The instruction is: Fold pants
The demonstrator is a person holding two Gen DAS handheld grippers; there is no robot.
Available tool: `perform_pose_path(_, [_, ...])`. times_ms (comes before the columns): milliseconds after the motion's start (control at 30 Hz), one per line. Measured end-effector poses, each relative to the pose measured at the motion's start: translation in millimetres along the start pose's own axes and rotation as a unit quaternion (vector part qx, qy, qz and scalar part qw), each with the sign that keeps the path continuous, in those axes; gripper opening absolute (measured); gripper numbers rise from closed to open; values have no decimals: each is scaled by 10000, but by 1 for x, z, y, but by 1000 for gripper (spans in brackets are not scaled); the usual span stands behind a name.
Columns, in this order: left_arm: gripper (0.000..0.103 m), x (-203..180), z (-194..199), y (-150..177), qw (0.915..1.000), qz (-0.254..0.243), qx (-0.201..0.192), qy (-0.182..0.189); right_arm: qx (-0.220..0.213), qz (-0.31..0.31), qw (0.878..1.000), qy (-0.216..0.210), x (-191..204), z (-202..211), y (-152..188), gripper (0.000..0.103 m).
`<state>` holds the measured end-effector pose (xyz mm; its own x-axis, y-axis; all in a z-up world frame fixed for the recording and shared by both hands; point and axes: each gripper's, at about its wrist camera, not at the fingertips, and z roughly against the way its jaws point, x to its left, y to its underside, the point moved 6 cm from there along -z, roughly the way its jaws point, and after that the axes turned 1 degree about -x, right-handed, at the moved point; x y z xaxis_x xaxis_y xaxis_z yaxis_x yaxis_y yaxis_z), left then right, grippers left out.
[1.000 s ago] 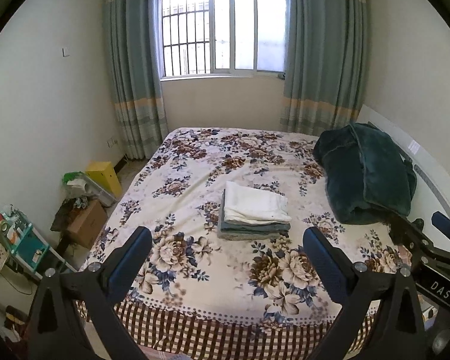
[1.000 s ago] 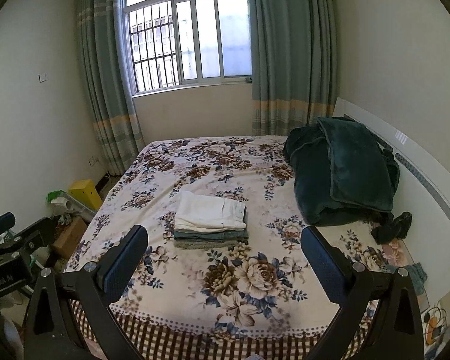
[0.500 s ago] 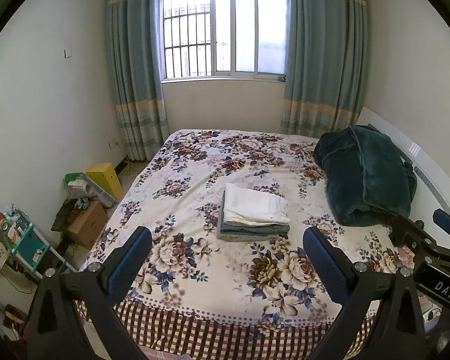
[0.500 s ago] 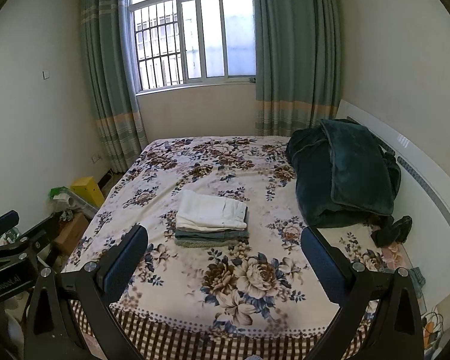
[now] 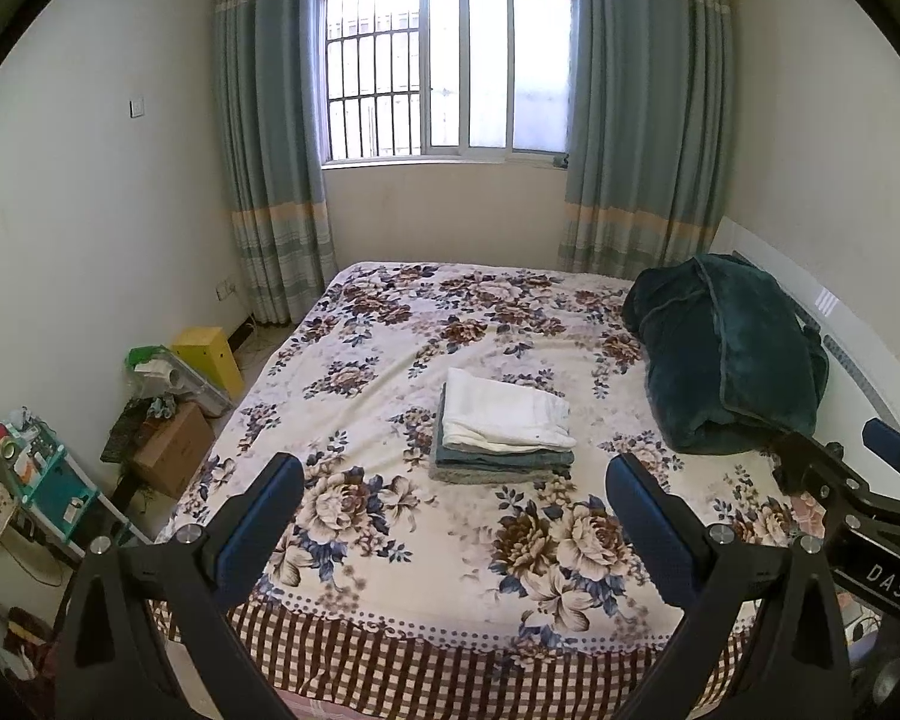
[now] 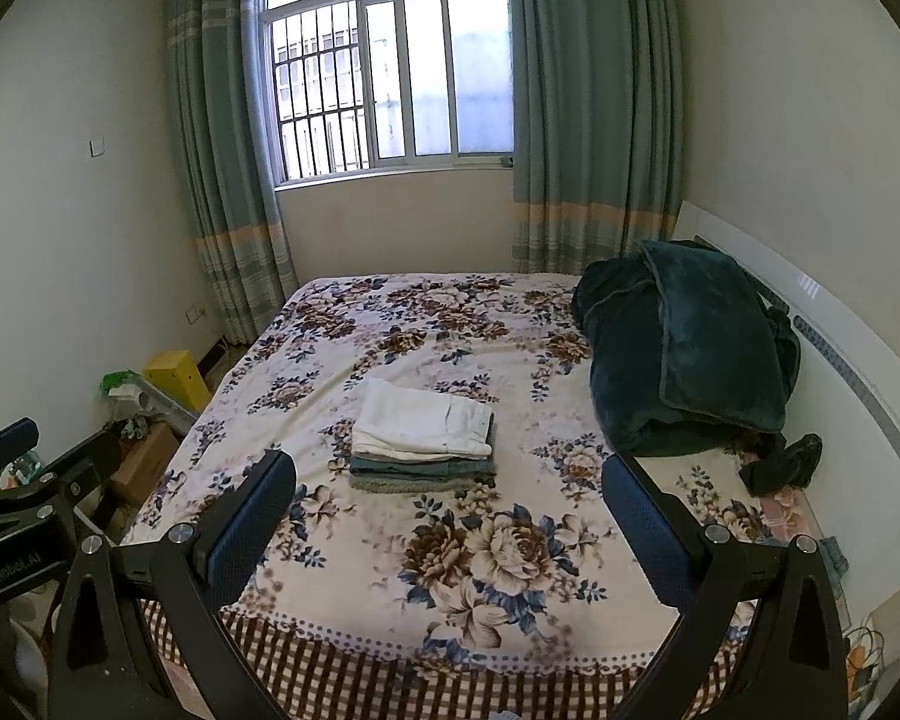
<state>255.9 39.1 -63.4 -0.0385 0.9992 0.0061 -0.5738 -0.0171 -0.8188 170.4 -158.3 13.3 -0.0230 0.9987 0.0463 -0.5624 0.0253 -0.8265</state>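
A neat stack of folded pants (image 5: pixel 504 438) lies in the middle of the floral bed (image 5: pixel 390 360), white pair on top, grey-green pairs under it. It also shows in the right wrist view (image 6: pixel 423 438). My left gripper (image 5: pixel 453 492) is open and empty, held well back above the foot of the bed. My right gripper (image 6: pixel 447 489) is open and empty, beside the left one at the same distance from the stack. The right gripper's body (image 5: pixel 858 504) shows at the right edge of the left wrist view.
A dark green blanket (image 6: pixel 690 348) is heaped at the bed's right side by the white headboard (image 6: pixel 858 372). A dark cloth (image 6: pixel 780 465) lies next to it. Boxes, a yellow box (image 5: pixel 207 357) and a teal shelf (image 5: pixel 42 480) stand on the floor at the left.
Both grippers have drifted slightly back and up; the view tilts a little higher. The stack of pants has not moved.
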Motion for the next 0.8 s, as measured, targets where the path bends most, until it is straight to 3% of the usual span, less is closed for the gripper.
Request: perform_pose_path(800, [103, -2, 10, -3, 10000, 5, -88, 12, -5, -57, 10000, -15, -6, 11, 4, 103])
